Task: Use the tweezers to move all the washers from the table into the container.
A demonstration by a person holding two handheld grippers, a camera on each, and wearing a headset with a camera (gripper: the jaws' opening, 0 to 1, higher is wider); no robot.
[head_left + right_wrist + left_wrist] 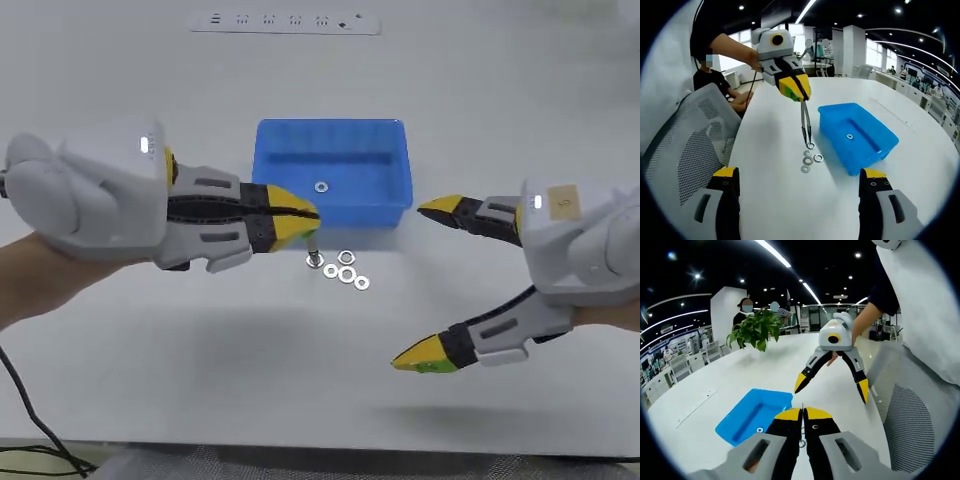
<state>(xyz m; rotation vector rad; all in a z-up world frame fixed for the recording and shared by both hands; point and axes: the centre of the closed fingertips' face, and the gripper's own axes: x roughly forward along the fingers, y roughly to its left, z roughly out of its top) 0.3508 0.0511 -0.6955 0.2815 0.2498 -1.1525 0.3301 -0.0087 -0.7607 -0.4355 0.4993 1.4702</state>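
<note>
Right gripper (422,285), lower right, jaws wide, idle. Left gripper (300,218) is clamped on tweezers (805,122), tips down at the washers (346,275), centre frame. Best to pinch one rim, lift straight and clear the container (350,212) wall above. A lone washer (320,187) lies inside.

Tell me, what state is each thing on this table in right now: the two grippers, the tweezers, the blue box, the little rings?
left gripper: shut on the tweezers.
right gripper: open, holding nothing.
container: open on top, one washer inside.
loose washers: lying flat, close together on the table beside the container.
tweezers: pointing down, tips at one of the loose washers.
</note>
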